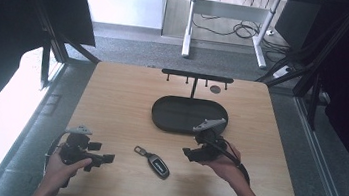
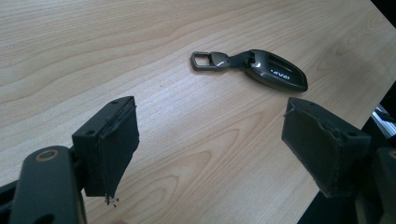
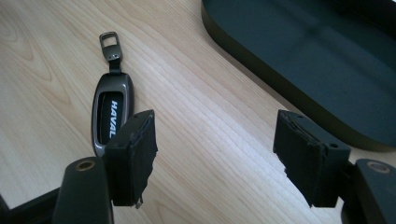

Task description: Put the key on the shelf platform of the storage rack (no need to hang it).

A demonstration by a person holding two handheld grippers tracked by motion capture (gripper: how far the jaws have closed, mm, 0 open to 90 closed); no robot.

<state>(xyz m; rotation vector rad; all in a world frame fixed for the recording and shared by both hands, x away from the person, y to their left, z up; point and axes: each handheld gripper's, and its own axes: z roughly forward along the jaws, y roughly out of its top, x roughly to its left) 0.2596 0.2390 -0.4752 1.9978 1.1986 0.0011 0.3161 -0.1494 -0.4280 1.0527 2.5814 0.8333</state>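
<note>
A dark car key fob [image 1: 158, 165] with a metal clip lies flat on the wooden bench [image 1: 122, 96], near its front edge, between the two tools. The left tool [image 1: 100, 159] and right tool [image 1: 190, 154] both gape wide, empty. Behind sits a black oval tray [image 1: 160, 116].

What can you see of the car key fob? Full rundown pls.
The key fob is a dark, glossy, elongated oval with a black panel reading HAVAL in white. A short strap joins it to a metal-looking rectangular clip. It lies flat on the wooden table, between the two grippers and on the near side of the black oval tray. Nothing but the table touches it.
</note>
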